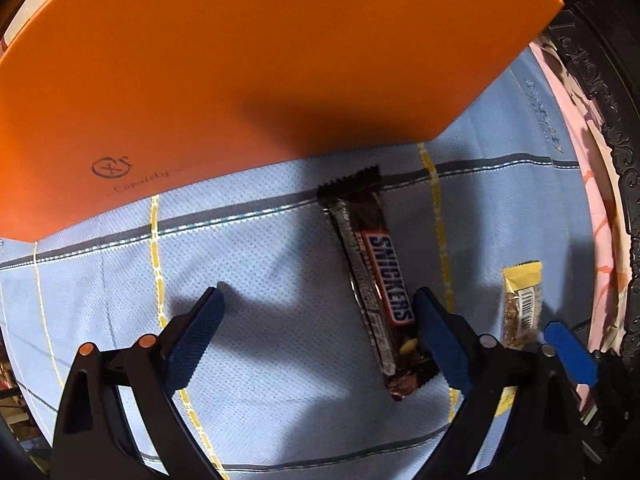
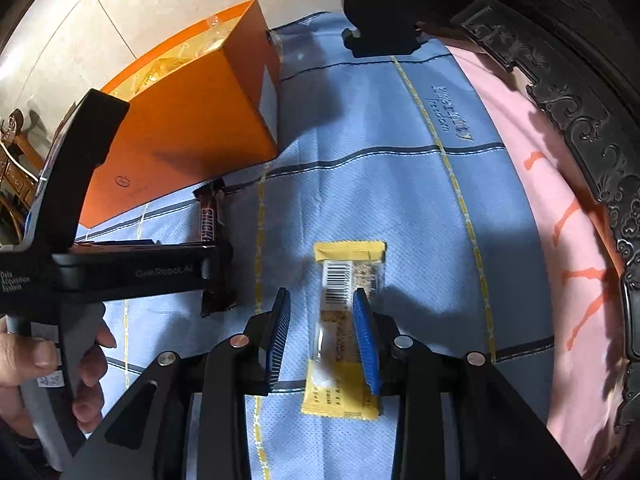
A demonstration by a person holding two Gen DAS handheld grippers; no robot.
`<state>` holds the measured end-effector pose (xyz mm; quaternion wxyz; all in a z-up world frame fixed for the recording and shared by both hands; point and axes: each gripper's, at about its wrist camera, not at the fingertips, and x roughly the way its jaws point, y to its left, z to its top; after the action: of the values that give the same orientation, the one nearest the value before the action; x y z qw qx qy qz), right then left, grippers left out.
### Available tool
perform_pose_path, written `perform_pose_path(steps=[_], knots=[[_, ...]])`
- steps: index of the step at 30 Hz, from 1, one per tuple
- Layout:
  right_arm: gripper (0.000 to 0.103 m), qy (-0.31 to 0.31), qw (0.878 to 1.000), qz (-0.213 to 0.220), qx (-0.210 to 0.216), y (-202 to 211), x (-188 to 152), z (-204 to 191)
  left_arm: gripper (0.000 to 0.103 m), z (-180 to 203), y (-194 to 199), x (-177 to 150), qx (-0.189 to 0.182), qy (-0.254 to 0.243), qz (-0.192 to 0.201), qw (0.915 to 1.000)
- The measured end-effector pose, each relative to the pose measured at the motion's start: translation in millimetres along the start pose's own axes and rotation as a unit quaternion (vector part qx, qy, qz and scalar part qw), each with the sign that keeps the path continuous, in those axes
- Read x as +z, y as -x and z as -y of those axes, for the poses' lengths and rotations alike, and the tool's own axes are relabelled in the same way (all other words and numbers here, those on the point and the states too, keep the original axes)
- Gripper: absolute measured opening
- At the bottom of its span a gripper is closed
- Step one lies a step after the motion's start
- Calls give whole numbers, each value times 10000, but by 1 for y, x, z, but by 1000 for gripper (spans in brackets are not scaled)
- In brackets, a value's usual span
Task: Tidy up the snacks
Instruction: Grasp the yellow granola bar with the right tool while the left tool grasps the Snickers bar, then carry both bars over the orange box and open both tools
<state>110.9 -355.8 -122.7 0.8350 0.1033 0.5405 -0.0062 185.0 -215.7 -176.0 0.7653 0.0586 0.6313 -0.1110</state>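
Straddling the yellow bar (image 2: 343, 322), the right gripper (image 2: 322, 300) gaped narrowly — the left gripper (image 1: 318, 304) spread wide beside the Snickers (image 1: 378, 280).

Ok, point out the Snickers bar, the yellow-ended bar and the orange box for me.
Snickers bar (image 1: 390, 280), left wrist view, on the blue logo lettering.
Yellow-ended bar (image 2: 340, 280), right wrist view, on its barcode label.
Orange box (image 2: 180, 136), right wrist view, on its shaded side wall.

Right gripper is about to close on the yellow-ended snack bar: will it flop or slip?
The snack bar looks slim and flat, so probably light and fairly stiff. Its glossy clear wrapper may slide a little, though the right gripper has ribbed pads. It lies flat on the blue cloth, so rolling seems unlikely.
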Motion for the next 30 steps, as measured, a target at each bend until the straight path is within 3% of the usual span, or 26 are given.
perform_pose_path(steps=[1,3,4,5,6,8,11,17,22,24,25,26,27,30], knots=[[33,16,10000,7,-8,1,0,-1,83,0,1,0,71,-25,51,10000],[45,54,9999,-14,-140,0,0,-4,69,2,4,0,258,-192,241,9992],[64,25,9997,5,-238,0,0,-3,54,2,7,0,230,-257,320,9989],[70,-69,9994,66,-332,2,-1,0,28,1,9,1,175,-302,364,9987],[75,-153,9992,111,-364,4,-1,3,18,0,11,2,266,-336,388,9983],[81,-281,9988,57,-395,3,-2,8,17,-13,13,5,-93,-149,311,9994],[82,-342,9985,-47,-420,-1,-5,14,17,-21,24,2,-375,-125,428,9983],[82,-95,9973,-202,-697,-17,-8,7,17,-35,53,-29,-249,-306,678,9969],[77,310,9925,-393,-1119,-36,-9,-8,17,-49,50,-57,-120,-343,521,9980],[69,167,9944,-422,-953,-35,-9,-5,17,-57,46,-70,-152,-306,427,9985],[59,154,9943,-420,-967,-34,-9,-4,17,-64,45,-74,-165,-294,392,9987],[38,162,9944,-407,-957,-32,-8,-4,17,-67,44,-78,-195,-295,345,9988],[31,134,9951,-433,-881,-30,-6,-3,17,-70,44,-78,-220,-298,318,9988],[30,-69,9960,-547,-706,-27,-5,4,17,-79,48,-78,-288,-285,315,9987]])
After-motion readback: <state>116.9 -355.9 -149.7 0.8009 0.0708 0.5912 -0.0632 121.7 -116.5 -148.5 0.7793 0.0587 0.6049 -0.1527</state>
